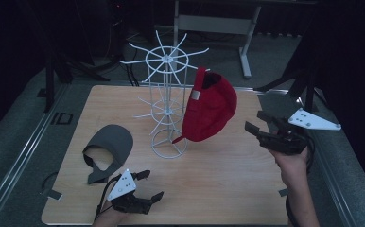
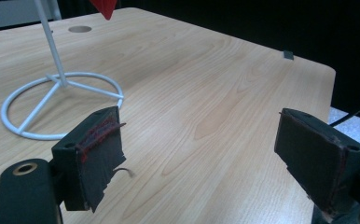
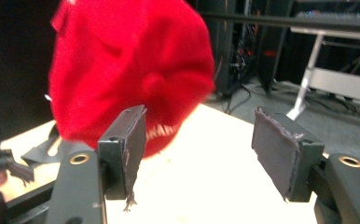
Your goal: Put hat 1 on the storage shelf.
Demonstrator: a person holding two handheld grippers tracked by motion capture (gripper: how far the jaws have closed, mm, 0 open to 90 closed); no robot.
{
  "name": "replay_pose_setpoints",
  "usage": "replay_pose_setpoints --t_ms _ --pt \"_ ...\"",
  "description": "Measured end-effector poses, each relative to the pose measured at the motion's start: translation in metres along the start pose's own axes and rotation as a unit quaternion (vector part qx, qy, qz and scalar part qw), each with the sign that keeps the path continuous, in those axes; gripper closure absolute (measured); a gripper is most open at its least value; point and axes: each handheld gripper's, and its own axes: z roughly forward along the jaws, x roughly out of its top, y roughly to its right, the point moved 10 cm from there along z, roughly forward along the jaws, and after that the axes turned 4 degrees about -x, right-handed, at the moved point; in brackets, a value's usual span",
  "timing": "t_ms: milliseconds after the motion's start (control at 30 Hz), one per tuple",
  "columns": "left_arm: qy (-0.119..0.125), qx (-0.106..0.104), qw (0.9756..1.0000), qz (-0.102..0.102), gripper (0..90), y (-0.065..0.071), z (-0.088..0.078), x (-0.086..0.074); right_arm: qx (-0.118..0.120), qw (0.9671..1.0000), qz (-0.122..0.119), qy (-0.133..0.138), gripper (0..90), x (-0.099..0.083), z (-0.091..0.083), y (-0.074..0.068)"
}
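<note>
— Where is the red cap?
— Hanging from an arm of the white wire hat rack, on its right side, brim pointing down above the wooden table. In the right gripper view it is blurred and sits beyond the jaws.

— And the right gripper?
— Released: jaws spread, nothing between them, held off the cap near the table's right edge.

— The left gripper?
— Also spread and empty, low near the front edge, just right of the dark grey cap lying on the table.

— Room to move?
— The front and right parts of the tabletop are bare wood, and so is the stretch between the rack's ring base and the front edge. The grey cap takes the left front area.

— Surroundings?
— Dim room, grey floor, a metal table frame behind, and a small round hole in the tabletop near the far side.
</note>
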Motion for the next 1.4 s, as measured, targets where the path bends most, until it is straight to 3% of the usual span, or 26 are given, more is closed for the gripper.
replay_pose_setpoints --t_ms 200,733,1067,1200,1367,1400 --pt "0.009 -0.006 0.9999 -0.001 15.5 0.0 -0.002 0.001 -0.022 0.9995 0.009 -0.018 34.0 -0.037 0.002 0.014" --pt "-0.006 -0.005 1.0 -0.001 15.5 -0.002 0.001 -0.008 -0.071 0.9946 0.033 -0.068 32.5 -0.134 0.004 0.045" --pt "-0.005 -0.003 1.0 -0.003 15.5 -0.003 0.001 -0.01 -0.113 0.9871 0.04 -0.106 30.9 -0.183 0.005 0.058" --pt "-0.008 -0.004 1.0 -0.003 15.5 -0.003 0.002 -0.012 -0.125 0.9847 0.06 -0.106 28.9 -0.198 0.002 0.063" --pt "-0.016 0.003 0.9999 -0.002 15.6 -0.006 0.002 -0.015 -0.152 0.9786 0.077 -0.115 21.3 -0.212 -0.006 0.076" --pt "-0.016 0.003 0.9999 -0.002 15.6 -0.006 0.002 -0.015 -0.152 0.9786 0.077 -0.115 21.3 -0.212 -0.006 0.076"
